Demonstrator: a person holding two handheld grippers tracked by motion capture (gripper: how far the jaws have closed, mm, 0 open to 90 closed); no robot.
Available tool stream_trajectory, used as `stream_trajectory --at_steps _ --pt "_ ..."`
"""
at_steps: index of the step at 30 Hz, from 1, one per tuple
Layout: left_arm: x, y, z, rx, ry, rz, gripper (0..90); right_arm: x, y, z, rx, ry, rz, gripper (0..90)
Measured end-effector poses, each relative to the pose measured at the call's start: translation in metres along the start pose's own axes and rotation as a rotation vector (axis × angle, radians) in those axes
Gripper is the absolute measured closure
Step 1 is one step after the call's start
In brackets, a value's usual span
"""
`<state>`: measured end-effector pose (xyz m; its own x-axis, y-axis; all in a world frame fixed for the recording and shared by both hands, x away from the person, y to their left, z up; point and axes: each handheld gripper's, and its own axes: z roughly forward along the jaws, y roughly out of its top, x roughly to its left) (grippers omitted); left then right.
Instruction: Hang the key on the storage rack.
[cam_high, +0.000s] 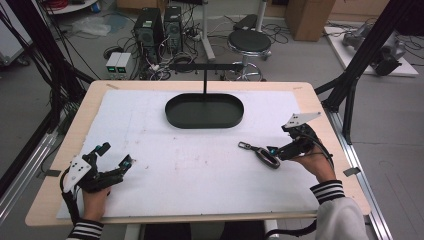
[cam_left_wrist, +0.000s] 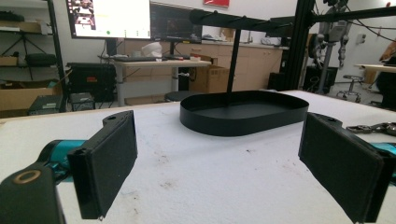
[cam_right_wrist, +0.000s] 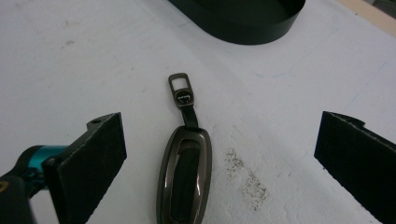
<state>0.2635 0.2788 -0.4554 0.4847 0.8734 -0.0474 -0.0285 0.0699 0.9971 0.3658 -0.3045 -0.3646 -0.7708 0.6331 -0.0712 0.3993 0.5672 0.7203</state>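
Key fob (cam_right_wrist: 184, 175) lies flat on the white mat (cam_high: 200, 165), right of centre on the bench (cam_high: 320, 115), between the spread jaws of the right gripper (cam_right_wrist: 219, 163). Neither jaw touches it. Fob is a dark metallic oval with a short strap and a rectangular ring (cam_right_wrist: 180, 86) at the far end; ring end points toward the tray (cam_high: 204, 110).

High view: fob (cam_high: 265, 155) sits just off the right gripper (cam_high: 287, 150), which a hand (cam_high: 317, 165) holds near the right edge of the mat. Left gripper (cam_high: 115, 160) rests low at the left front of the mat, well apart from fob and tray, jaws spread, nothing between them.

Surroundings: black oval tray at the far middle of the mat, a black T-shaped stand (cam_high: 205, 75) rising behind it. Open mat between fob and tray; nothing stands in between. Stool (cam_high: 249, 42), computer towers (cam_high: 159, 27) and cables on the floor beyond the bench.

View differences: right gripper view resolves the fob's shape, strap and ring, plus a dark speckled stain (cam_right_wrist: 243, 177) on the mat just beside it; tray wall (cam_right_wrist: 243, 23) crosses its top edge. Left gripper view (cam_left_wrist: 219, 163) looks level across the mat: tray (cam_left_wrist: 243, 114) seen side-on with a low rim, stand post (cam_left_wrist: 232, 60) behind it, ring end of fob (cam_left_wrist: 369, 128) at far right beyond the jaw, monitors (cam_left_wrist: 109, 18) and desks in the room behind.
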Motion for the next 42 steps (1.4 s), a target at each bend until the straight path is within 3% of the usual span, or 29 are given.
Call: stream_trajectory --at_steps 16,23,32,42 --pt "0.000 0.000 0.000 -0.001 0.000 0.000 12.0 0.001 0.000 0.031 0.219 0.052 -0.031 1.1" --pt "0.000 0.000 0.000 0.000 0.000 0.003 12.0 0.004 0.002 0.043 0.334 0.055 -0.029 1.1" --pt "0.000 0.000 0.000 0.000 0.000 0.004 12.0 0.005 0.002 0.055 0.440 0.052 -0.053 3.2" --pt "0.000 0.000 0.000 0.002 0.000 0.005 12.0 0.008 0.001 0.063 0.497 0.069 -0.044 7.1"
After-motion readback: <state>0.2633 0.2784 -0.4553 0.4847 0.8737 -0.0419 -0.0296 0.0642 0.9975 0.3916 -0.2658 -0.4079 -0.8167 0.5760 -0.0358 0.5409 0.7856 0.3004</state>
